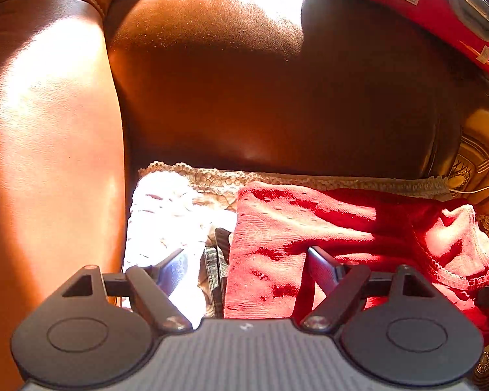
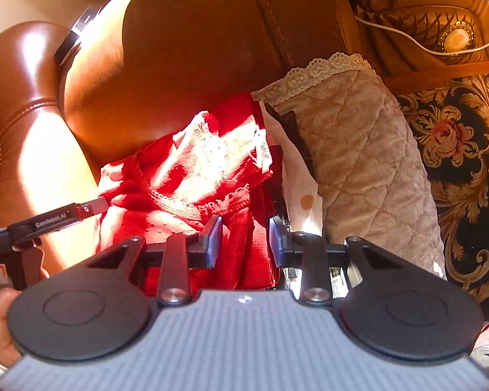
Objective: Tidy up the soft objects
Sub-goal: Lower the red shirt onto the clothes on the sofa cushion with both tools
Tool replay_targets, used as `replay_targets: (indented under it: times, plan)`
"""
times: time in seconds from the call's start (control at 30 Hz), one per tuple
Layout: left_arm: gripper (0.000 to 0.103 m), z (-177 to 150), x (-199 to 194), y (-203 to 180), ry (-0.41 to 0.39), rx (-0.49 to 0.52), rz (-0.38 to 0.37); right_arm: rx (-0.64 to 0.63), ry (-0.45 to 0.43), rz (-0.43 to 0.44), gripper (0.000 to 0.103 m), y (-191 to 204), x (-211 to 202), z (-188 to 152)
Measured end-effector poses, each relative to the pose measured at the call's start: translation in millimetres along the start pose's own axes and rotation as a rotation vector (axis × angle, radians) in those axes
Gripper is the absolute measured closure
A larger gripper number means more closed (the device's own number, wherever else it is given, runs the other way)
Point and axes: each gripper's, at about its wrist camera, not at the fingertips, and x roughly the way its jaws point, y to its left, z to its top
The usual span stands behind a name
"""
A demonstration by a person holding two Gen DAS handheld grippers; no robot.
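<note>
A glossy brown leather sofa with lighter tan stitching fills the scene, and a bright red knit garment with small dotted perforations and a pale pink scalloped trim lies on its seat. Beside the red garment sits a white cloth, and under both is a beige quilted seat cover with a diamond pattern and a cream lace edge. Beyond the sofa's front edge lies a dark carpet with gold scrolls and pink roses.
</note>
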Motion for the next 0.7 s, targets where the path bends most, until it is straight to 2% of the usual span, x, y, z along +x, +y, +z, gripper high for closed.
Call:
replay_targets:
  times: [0.13, 0.43, 0.47, 0.5, 0.53, 0.6, 0.7]
  plan:
    - [0.019, 4, -5, 3, -0.004, -0.023, 0.003, 0.022, 0.024, -0.003, 0.055, -7, -7, -2]
    - [0.021, 4, -22, -11, -0.051, -0.011, 0.031, 0.053, 0.085, 0.049, 0.056, -7, 1, -9]
    - [0.022, 4, -24, -13, -0.056, -0.008, 0.031, 0.045, 0.088, 0.046, 0.060, -6, 3, -9]
    - [0.022, 4, -28, -17, -0.071, 0.000, 0.032, 0.038, 0.091, 0.044, 0.081, -5, 5, -9]
    - [0.022, 3, -32, -23, -0.084, 0.018, 0.033, 0.036, 0.088, 0.042, 0.086, -4, 5, -9]
    - [0.022, 3, -37, -35, -0.098, 0.053, 0.027, 0.009, 0.060, 0.046, 0.088, 1, -6, -8]
    - [0.022, 0, -32, -48, -0.078, 0.068, -0.015, -0.018, 0.021, 0.041, 0.089, 9, -30, 0]
